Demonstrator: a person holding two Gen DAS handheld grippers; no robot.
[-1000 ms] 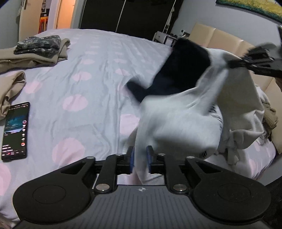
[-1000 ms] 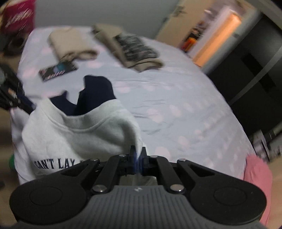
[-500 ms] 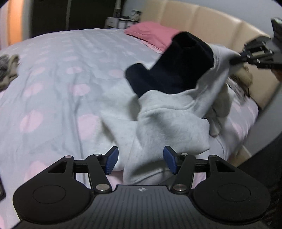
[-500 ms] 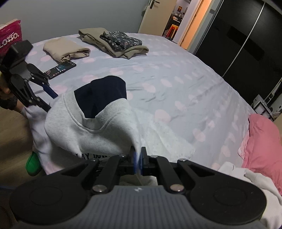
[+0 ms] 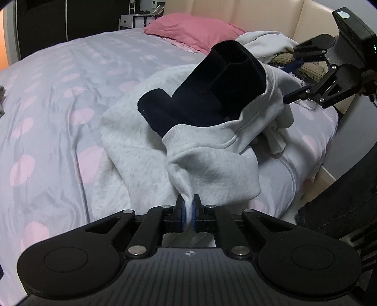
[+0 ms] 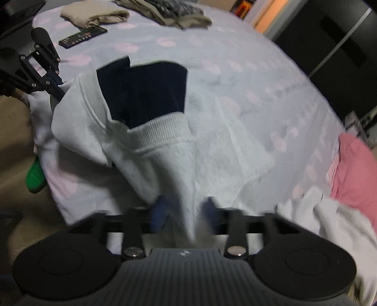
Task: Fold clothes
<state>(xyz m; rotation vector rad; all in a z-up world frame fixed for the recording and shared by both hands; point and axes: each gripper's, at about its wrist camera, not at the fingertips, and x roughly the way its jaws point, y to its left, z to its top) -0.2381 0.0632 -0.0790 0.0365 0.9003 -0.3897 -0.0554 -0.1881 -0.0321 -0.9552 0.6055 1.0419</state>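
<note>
Nearest, left gripper (image 5: 187,213): blue fingers (image 5: 181,215) have just been closing and now pinch a fold of the grey sweatshirt (image 5: 212,169) at its shoulder edge. Right gripper (image 6: 182,215): fingers (image 6: 158,211) have just been opening and stand spread, blurred; a strip of the sweatshirt (image 6: 165,150) hangs between them, and contact with the pads cannot be told. Sweatshirt lies partly draped on the bed (image 5: 59,117), its body spread over the dotted cover, the neck end lifted off it. Navy inner piece (image 5: 212,94) sticks out of the ribbed neck opening. Further off: pink pillow (image 5: 188,28) at the headboard, more light clothes (image 5: 266,42) beside it. At the bed's far end in the right wrist view: phone (image 6: 82,37), folded beige clothes (image 6: 94,14).
</note>
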